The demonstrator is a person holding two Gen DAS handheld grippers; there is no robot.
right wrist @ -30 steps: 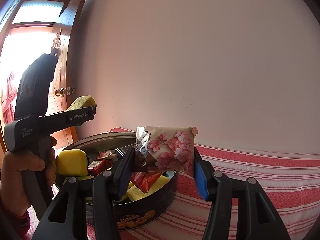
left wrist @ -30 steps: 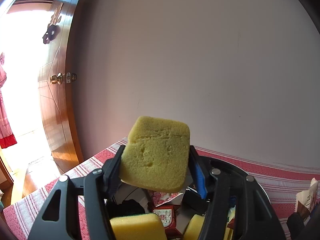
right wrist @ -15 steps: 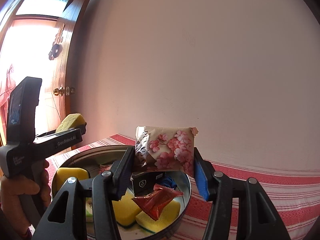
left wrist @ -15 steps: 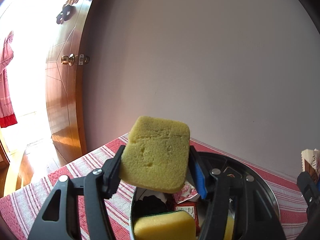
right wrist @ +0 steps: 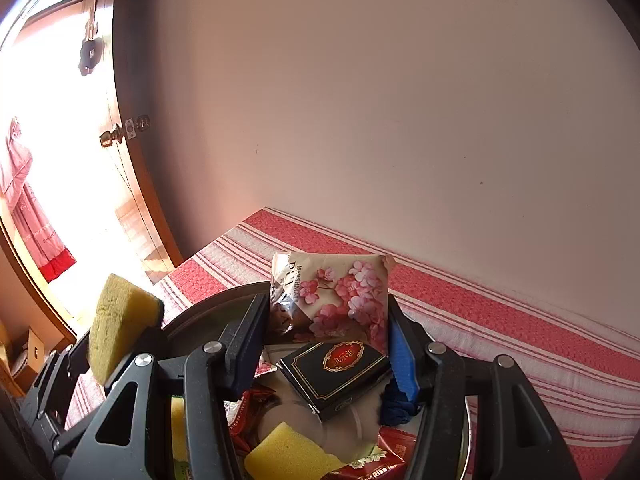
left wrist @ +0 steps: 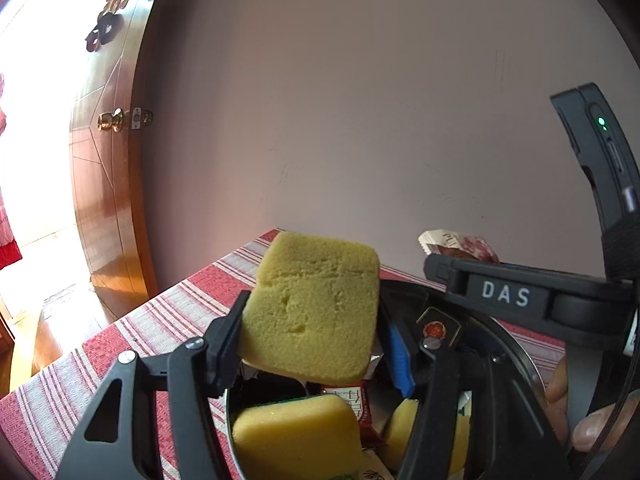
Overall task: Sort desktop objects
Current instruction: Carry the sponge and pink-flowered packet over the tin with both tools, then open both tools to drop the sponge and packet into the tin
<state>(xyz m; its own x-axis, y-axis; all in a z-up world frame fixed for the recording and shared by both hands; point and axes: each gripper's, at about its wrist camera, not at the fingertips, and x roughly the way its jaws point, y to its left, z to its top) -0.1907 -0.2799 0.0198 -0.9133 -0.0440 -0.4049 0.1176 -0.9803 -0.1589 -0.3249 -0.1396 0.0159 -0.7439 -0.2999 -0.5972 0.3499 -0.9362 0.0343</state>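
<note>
My left gripper (left wrist: 316, 336) is shut on a yellow sponge (left wrist: 312, 308) and holds it above the near left rim of a round metal tin (left wrist: 516, 356). My right gripper (right wrist: 328, 336) is shut on a floral snack packet (right wrist: 332, 296) and holds it over the same tin (right wrist: 208, 308). The tin holds more yellow sponges (left wrist: 296, 436), red sachets (right wrist: 384, 456), a black box with a red label (right wrist: 336, 372) and something blue (right wrist: 396, 404). The left gripper's sponge shows in the right wrist view (right wrist: 116, 320); the right gripper's packet shows in the left wrist view (left wrist: 460, 244).
The tin stands on a red and white striped tablecloth (right wrist: 500, 320) against a plain pink wall (left wrist: 360, 120). The table's left edge is close to an open wooden door (left wrist: 104, 160) with a brass knob (left wrist: 110, 120).
Both grippers have moved over the tin and come closer together, each still holding its object. The right gripper now looks down into the tin.
</note>
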